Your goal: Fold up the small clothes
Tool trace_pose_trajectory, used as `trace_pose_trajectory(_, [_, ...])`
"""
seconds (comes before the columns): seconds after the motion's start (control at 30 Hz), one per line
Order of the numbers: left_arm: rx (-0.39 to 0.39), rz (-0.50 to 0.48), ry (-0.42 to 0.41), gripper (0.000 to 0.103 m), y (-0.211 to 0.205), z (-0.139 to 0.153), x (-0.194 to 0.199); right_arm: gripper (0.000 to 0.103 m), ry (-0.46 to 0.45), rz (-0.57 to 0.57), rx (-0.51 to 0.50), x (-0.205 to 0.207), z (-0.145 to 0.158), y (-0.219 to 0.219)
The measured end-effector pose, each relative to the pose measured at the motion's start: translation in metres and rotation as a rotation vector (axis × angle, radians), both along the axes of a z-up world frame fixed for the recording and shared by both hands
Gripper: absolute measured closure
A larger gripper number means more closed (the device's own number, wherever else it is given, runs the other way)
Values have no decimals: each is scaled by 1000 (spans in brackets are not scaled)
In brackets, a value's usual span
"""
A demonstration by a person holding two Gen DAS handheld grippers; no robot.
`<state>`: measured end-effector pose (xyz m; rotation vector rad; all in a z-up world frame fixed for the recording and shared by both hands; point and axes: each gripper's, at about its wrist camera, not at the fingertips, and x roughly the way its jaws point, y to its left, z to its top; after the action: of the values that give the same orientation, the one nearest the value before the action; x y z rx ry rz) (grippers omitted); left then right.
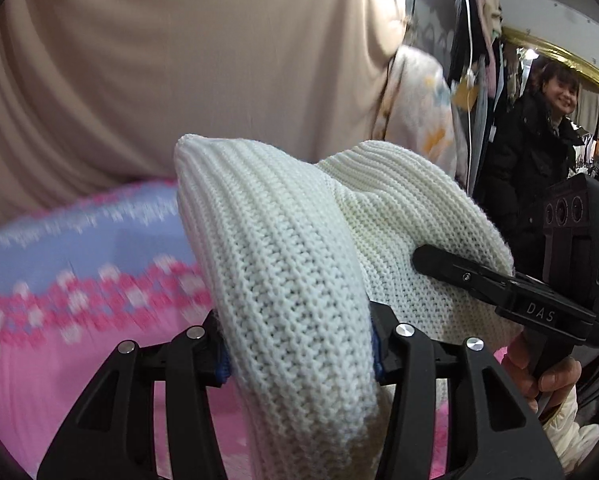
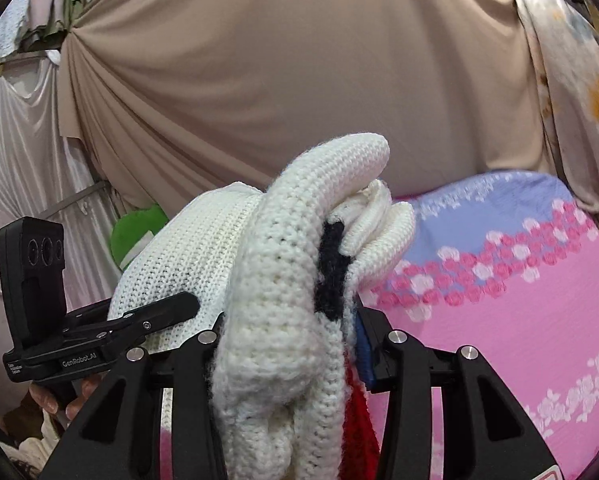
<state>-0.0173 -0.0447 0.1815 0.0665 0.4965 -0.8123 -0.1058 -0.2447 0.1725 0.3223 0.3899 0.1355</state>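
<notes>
A small white knitted sweater (image 1: pixel 283 264) with black and red parts (image 2: pixel 331 264) is held up in the air over a pink and blue flowered bed cover (image 2: pixel 519 312). My left gripper (image 1: pixel 299 356) is shut on a thick fold of the white knit. My right gripper (image 2: pixel 287 344) is shut on another bunched fold of the same sweater (image 2: pixel 275 304). The right gripper also shows at the right of the left wrist view (image 1: pixel 459 272), and the left gripper at the left of the right wrist view (image 2: pixel 159 316), each pinching the knit. The two grippers are close together.
A beige draped cloth (image 2: pixel 299 72) hangs behind the bed. A flowered cloth (image 2: pixel 571 92) hangs at the right. A green soft toy (image 2: pixel 135 236) lies at the left. A person in a black coat (image 1: pixel 539 148) stands near hanging clothes at the right.
</notes>
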Motion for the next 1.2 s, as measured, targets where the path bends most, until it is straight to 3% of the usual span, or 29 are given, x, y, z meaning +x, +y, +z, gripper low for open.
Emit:
trace_pose_trajectory(0.13, [-36,47,-106,54,30,25,23,61,-79,54,-6,39,24,26])
trace_pose_trajectory(0.23, [-41,93,-123,51,49,20,60,59,-67,89,27,88,15,37])
trace_pose_trajectory(0.3, [-26,130,-105,46,56,3,89,57,-28,118,51,126,-6,40])
trace_pose_trajectory(0.37, [-2,186,-50,40,63,-32,128,50,52,138,80,170,-45,43])
trace_pose_trajectory(0.47, [80,325,103,40,76,-95,179,54,283,82,136,218,-115,37])
trace_pose_trajectory(0.5, [78,352,149,41,85,-107,188,55,315,71,164,219,-129,33])
trace_pose_trajectory(0.57, [24,348,201,40,106,-115,190,55,288,84,191,205,-131,27])
trace_pose_trajectory(0.63, [-25,335,219,38,119,-107,184,57,250,56,137,190,-114,28])
trace_pose_trajectory(0.73, [-46,322,211,38,124,-92,172,71,212,72,106,178,-94,38])
trace_pose_trajectory(0.83, [3,333,199,38,111,-91,166,88,256,76,26,186,-98,52])
trace_pose_trajectory(0.93, [96,368,211,39,96,-109,164,89,314,36,-101,187,-117,67])
trace_pose_trajectory(1.03, [184,418,208,39,88,-134,165,89,308,-5,-213,183,-127,75])
trace_pose_trajectory(1.13, [173,436,238,39,91,-147,164,89,300,-25,-249,180,-130,78])
trace_pose_trajectory(1.2, [178,454,210,39,91,-147,159,89,298,-37,-267,179,-130,80])
